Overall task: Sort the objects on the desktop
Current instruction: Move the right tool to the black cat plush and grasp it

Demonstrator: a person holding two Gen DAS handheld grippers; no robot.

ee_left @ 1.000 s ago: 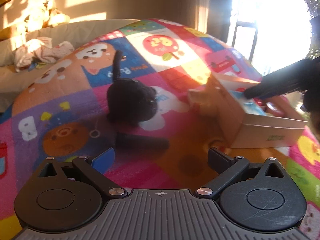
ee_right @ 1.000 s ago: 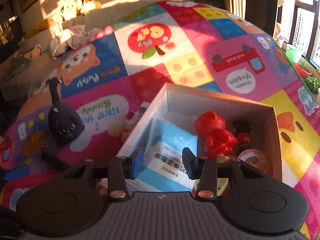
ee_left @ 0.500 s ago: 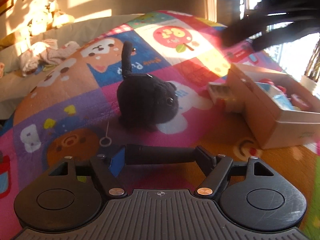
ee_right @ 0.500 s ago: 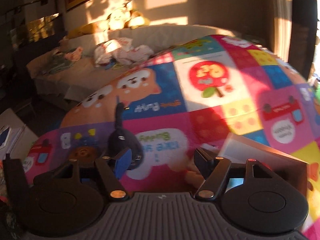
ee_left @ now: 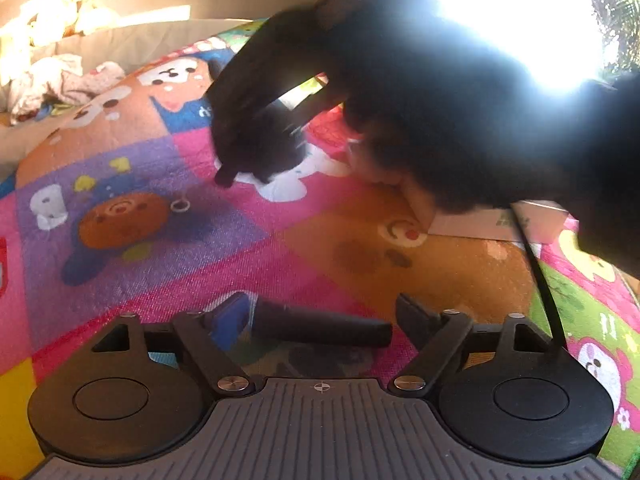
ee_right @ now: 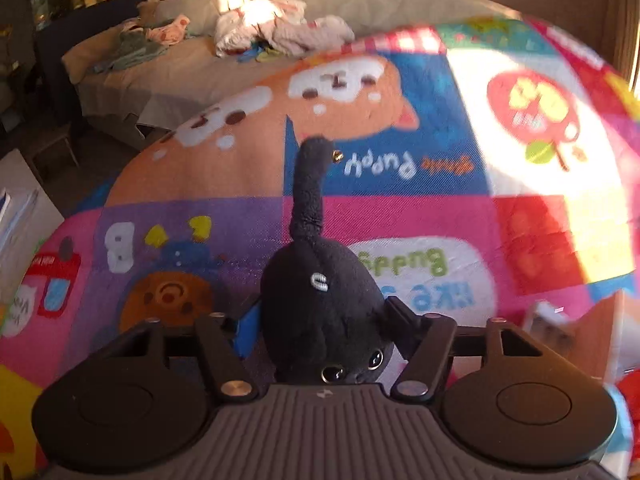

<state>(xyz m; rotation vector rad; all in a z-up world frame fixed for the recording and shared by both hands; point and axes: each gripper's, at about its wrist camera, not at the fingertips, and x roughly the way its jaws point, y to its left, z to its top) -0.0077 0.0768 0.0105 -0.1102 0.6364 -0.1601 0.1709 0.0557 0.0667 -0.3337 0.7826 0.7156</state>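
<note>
A black plush cat (ee_right: 320,280) sits on the colourful cartoon mat (ee_right: 400,208), tail up and head toward the camera. My right gripper (ee_right: 320,312) straddles its body. Its jaws are closing, and both pads (ee_right: 248,322) lie against the flanks with no gap showing. In the left wrist view that gripper is a dark blurred shape (ee_left: 248,168) over the cat (ee_left: 276,148). A black cylinder (ee_left: 320,326) lies across my left gripper (ee_left: 320,312), whose jaws are opening. The blue left pad touches one end and the right finger stands clear of the other.
A cardboard box (ee_left: 480,224) stands to the right, mostly hidden behind the right hand and its cable (ee_left: 540,280). A small ring (ee_left: 180,205) lies on the mat. Beyond the mat's far edge, a couch (ee_right: 180,72) holds crumpled clothes (ee_right: 280,32).
My right gripper swung left from above the box to the plush cat and now straddles it. My left gripper closed on the black cylinder, then parted from its right end.
</note>
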